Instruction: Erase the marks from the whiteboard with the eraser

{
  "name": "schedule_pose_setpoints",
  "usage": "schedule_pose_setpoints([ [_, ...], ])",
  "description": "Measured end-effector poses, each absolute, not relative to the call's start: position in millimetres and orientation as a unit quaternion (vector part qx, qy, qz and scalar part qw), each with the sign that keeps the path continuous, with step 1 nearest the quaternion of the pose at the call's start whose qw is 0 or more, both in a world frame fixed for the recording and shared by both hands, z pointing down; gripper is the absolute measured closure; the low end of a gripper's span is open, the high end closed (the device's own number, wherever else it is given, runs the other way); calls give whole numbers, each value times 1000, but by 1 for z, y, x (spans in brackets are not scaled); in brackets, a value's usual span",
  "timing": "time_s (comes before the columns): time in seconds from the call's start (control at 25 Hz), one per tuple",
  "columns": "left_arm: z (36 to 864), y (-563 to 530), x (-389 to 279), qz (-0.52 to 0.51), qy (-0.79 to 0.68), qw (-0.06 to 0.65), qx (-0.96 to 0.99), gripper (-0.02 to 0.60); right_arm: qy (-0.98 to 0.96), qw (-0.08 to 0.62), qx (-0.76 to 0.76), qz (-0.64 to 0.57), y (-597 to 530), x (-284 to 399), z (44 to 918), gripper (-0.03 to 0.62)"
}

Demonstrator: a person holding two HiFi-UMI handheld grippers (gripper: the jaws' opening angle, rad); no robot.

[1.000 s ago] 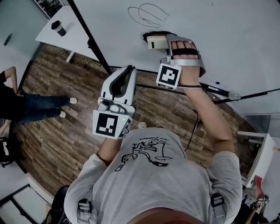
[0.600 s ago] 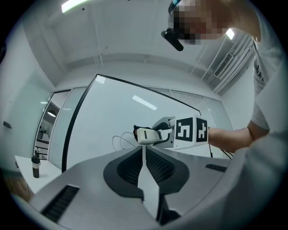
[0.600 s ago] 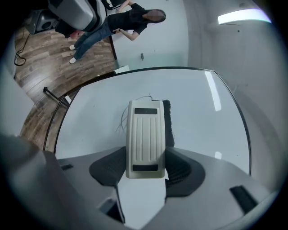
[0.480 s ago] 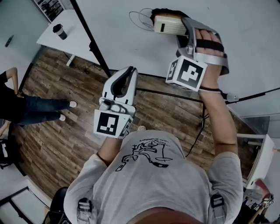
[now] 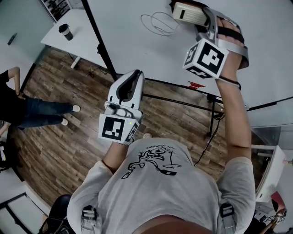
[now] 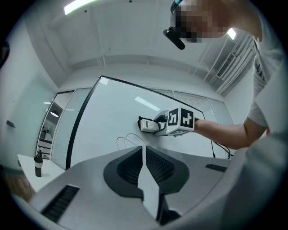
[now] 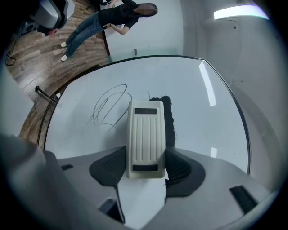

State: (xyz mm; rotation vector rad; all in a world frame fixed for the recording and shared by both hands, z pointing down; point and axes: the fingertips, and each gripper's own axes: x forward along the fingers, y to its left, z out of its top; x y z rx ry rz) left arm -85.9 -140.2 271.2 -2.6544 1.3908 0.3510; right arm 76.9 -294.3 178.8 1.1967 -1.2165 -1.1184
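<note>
Pinched across its long sides by the right tool, likely light, stiff-backed eraser, felt against the whiteboard just beside looping marks; left tool pressed together, empty.

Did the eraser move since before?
Yes. In the head view the eraser was below the scribble a second ago; now it is up and right of it.

- whiteboard: flat open surface round the scribble, loads of room to sweep
- right gripper gripping the eraser sits just beside that scribble
- left gripper hangs well apart, off the board's lower edge
</note>
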Motion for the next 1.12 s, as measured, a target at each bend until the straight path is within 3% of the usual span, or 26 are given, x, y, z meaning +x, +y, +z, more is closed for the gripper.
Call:
schedule_pose_setpoints([
  [1.12, 284, -144, -99, 100, 480, 51, -870, 543, -508, 564, 451, -469, -311, 35, 275, 333],
])
